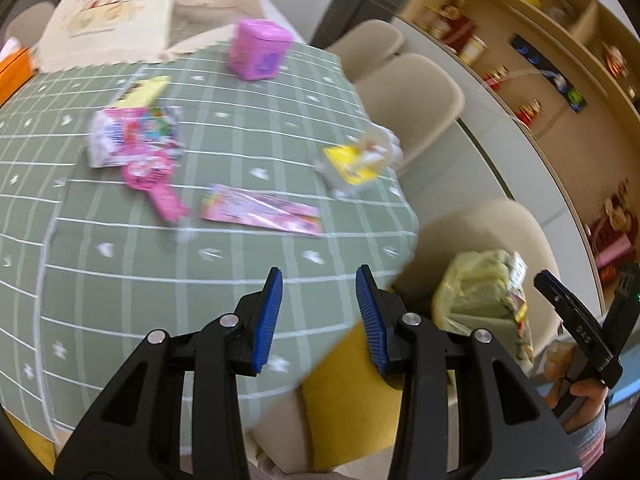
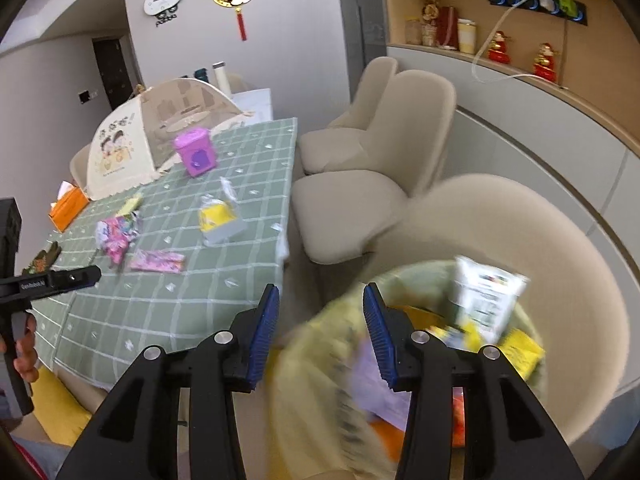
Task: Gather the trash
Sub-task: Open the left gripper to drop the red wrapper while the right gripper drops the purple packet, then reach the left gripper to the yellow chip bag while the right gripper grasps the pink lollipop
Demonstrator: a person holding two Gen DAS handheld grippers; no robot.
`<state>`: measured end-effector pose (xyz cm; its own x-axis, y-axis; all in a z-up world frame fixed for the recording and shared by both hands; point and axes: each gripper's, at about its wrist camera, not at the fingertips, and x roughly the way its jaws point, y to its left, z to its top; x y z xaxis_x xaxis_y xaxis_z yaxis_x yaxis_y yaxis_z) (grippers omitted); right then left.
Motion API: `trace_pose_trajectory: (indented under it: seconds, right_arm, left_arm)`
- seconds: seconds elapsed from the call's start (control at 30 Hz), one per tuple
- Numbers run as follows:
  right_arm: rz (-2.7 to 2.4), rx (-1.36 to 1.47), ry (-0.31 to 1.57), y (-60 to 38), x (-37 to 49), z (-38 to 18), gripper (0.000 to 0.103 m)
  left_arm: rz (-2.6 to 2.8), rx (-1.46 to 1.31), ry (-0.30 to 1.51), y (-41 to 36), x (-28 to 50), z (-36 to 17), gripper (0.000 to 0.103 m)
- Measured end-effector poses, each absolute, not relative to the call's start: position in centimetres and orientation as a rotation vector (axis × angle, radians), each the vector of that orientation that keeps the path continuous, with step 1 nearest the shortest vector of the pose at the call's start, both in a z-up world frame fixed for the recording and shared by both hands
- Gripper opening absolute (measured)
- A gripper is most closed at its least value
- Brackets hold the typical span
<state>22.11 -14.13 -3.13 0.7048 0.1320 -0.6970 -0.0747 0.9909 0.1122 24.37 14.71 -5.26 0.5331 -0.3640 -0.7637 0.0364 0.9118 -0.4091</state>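
Note:
Wrappers lie on the green checked tablecloth [image 1: 120, 280]: a long pink wrapper [image 1: 260, 210], a yellow and white packet [image 1: 356, 160], a pink and white wrapper pile [image 1: 132, 136] with a pink toy [image 1: 154, 182], and a yellow paper [image 1: 146, 90]. My left gripper [image 1: 319, 316] is open and empty above the table's near edge. A yellow-green trash bag [image 2: 320, 380] sits on a beige chair [image 2: 560, 280], holding several wrappers, including a white packet [image 2: 486, 292]. My right gripper [image 2: 320, 332] is open and empty just above the bag's mouth. The bag also shows in the left wrist view [image 1: 480, 292].
A purple box [image 1: 260, 50] and a cream mesh food cover [image 1: 112, 12] stand at the table's far end, with an orange tissue box [image 2: 68, 206]. Beige chairs [image 2: 360, 200] line the table's right side. A shelf unit [image 2: 520, 60] runs along the wall.

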Motion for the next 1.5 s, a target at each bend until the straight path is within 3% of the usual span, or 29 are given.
trace_pose_trajectory:
  seconds: [0.37, 0.53, 0.83, 1.13, 1.5]
  right_arm:
    - [0.329, 0.059, 0.808, -1.4, 28.3, -4.9, 0.042]
    - [0.394, 0.076, 0.855, 3.3, 30.4, -6.3, 0.052]
    - [0.375, 0.019, 0.912, 7.7, 30.4, -7.8, 0.052]
    - [0.329, 0.120, 0.970, 8.0, 29.9, -9.5, 0.052]
    - [0.590, -0.107, 0.991, 17.6, 34.0, -11.9, 0.052]
  left_arm:
    - [-0.052, -0.414, 0.929, 28.9, 27.5, -6.0, 0.037]
    - [-0.066, -0.395, 0.921, 33.3, 29.1, -6.5, 0.038]
    - [-0.188, -0.253, 0.914, 34.7, 35.4, -7.6, 0.038]
    - [-0.177, -0.376, 1.033, 36.0, 42.5, -12.0, 0.038]
    - [-0.356, -0.271, 1.115, 33.7, 37.7, -12.0, 0.038]
